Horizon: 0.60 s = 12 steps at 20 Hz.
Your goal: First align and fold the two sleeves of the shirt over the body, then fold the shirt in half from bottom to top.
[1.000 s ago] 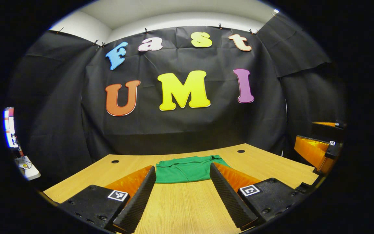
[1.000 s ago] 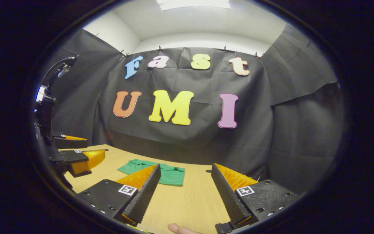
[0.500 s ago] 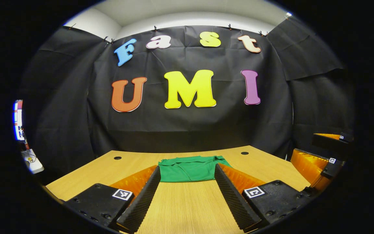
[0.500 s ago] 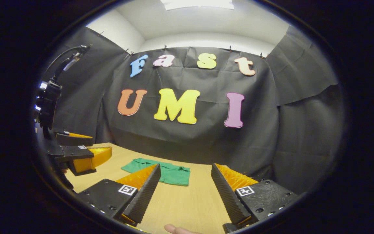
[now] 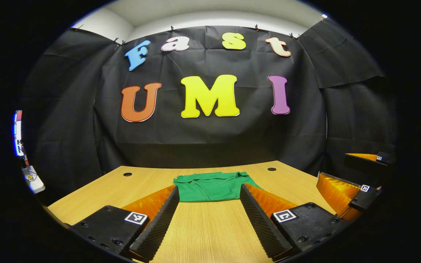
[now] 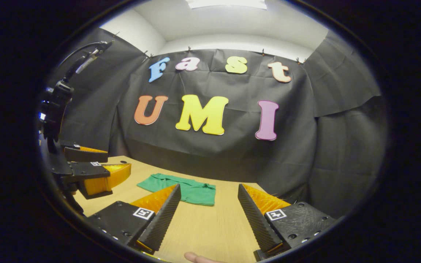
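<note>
The green shirt (image 5: 207, 180) lies folded into a flat compact rectangle on the far middle of the wooden table (image 5: 203, 226). My left gripper (image 5: 208, 188) hovers over the near table, open and holding nothing, with the shirt beyond its fingertips. In the right gripper view the shirt (image 6: 192, 191) sits ahead and to the left of my right gripper (image 6: 209, 187), which is open with nothing between its fingers. The right gripper (image 5: 345, 173) shows at the right of the left gripper view. The left gripper (image 6: 117, 162) shows open at the left of the right gripper view.
Two round cable holes (image 5: 127, 174) (image 5: 271, 169) mark the table's far side. A white device (image 5: 31, 179) hangs off the left edge. A dark stand with a cable (image 6: 60, 98) rises at the left. A person's fingertip (image 6: 199, 257) peeks in at the bottom.
Both grippers have drifted slightly over the near table and stayed open. The two grippers have come a little closer to each other. The shirt has not moved.
</note>
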Tool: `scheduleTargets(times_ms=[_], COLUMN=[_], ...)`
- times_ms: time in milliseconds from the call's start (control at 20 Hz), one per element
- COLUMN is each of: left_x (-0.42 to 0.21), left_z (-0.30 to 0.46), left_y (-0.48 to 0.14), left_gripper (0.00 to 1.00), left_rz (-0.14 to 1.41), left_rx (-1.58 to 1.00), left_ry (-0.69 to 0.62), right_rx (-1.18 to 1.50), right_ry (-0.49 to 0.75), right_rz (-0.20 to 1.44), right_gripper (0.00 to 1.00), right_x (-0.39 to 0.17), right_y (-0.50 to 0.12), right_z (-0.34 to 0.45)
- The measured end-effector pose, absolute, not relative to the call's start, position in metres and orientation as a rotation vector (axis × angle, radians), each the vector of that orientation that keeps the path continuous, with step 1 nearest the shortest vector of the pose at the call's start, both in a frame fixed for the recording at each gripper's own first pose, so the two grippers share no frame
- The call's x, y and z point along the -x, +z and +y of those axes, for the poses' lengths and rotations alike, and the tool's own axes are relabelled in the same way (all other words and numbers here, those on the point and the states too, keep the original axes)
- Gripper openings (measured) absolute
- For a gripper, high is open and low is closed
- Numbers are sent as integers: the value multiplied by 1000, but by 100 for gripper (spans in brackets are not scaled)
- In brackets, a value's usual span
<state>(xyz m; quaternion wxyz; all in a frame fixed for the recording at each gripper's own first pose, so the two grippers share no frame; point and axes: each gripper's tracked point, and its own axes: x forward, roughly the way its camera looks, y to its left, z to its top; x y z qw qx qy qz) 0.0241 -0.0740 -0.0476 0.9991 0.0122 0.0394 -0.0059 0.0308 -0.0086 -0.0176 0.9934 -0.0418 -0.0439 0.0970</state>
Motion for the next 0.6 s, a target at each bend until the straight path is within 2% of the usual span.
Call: scheduleTargets(times_ms=[600], left_x=[-25], left_z=[-81], left_y=[-52], left_gripper=[100], left_rz=[83], left_rx=[-19], left_ry=[-24], right_rx=[83], right_ry=[200], right_rz=[-80], right_gripper=[96], right_x=[-34], right_y=[-22], right_z=[-6])
